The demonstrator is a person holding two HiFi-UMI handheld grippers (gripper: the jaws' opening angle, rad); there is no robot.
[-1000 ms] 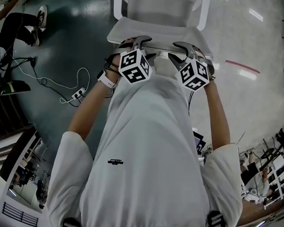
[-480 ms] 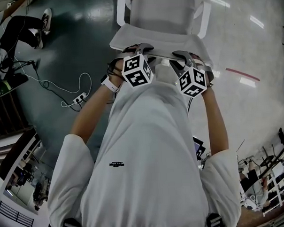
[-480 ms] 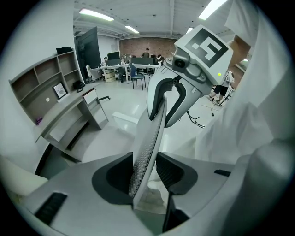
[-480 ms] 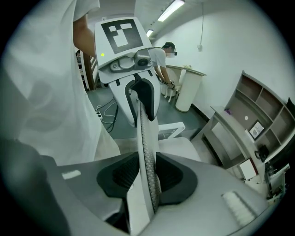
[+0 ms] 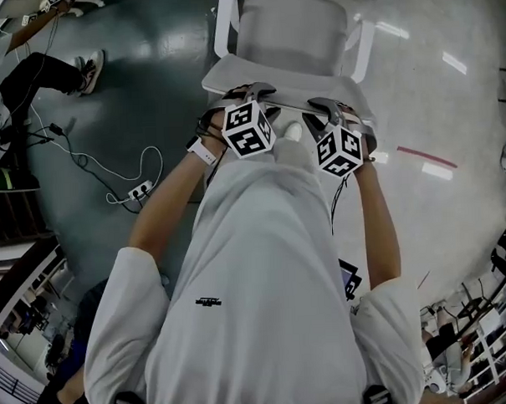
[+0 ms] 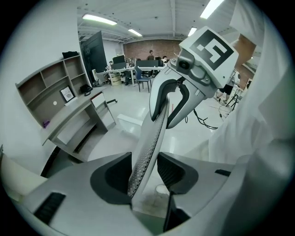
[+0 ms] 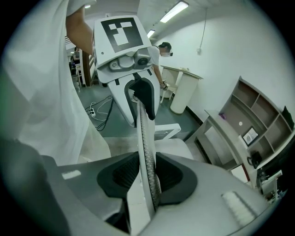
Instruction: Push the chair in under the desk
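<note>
Left gripper (image 6: 145, 171) and right gripper (image 7: 146, 177), jaws just closing, left since easing slightly, pinch the backrest (image 5: 285, 77) to drive the chair (image 5: 291, 24), standing short of the desk (image 6: 76, 120).

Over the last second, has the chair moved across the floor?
Yes. The chair has slid up the head view, farther from the red floor stripe and the power strip.

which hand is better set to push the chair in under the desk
Right, probably. Both claws have just closed on the backrest; the right claw clamps it squarely, the left claw has since eased open a little and holds it skewed.
</note>
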